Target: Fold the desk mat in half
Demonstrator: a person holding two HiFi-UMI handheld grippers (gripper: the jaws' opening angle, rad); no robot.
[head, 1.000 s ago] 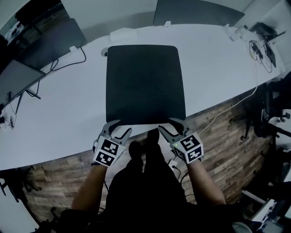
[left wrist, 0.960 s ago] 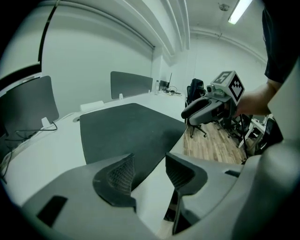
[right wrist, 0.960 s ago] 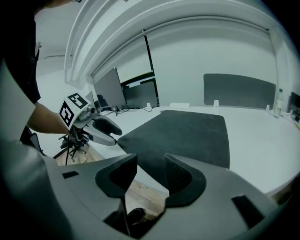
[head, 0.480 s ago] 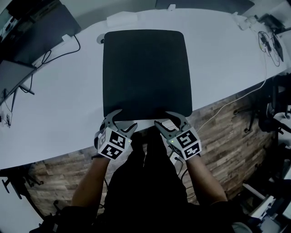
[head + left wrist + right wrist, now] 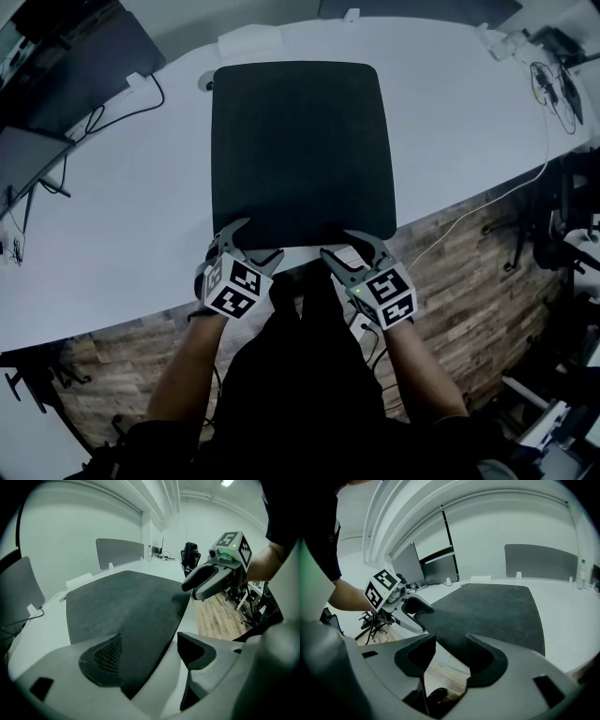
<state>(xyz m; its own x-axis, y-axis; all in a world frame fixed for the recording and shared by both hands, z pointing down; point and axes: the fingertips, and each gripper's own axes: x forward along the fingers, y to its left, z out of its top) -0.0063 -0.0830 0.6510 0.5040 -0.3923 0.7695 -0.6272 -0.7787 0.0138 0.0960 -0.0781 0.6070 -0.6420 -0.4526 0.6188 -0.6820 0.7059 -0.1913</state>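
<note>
**Left gripper (image 5: 150, 653) wide open at the desk mat's (image 5: 300, 150) near edge**

My left gripper has just been opening and now stands wide. The mat's near left corner lies between its jaws, not pinched. The desk mat lies flat and unfolded, its near edge close to the near edge of the desk (image 5: 450, 122). My right gripper (image 5: 337, 242) waits at the near right corner, jaws partly apart and holding nothing. I judge the fold not yet begun; both corners still need gripping. Compared with a second ago, both grippers sit lower, right at that edge.
</note>
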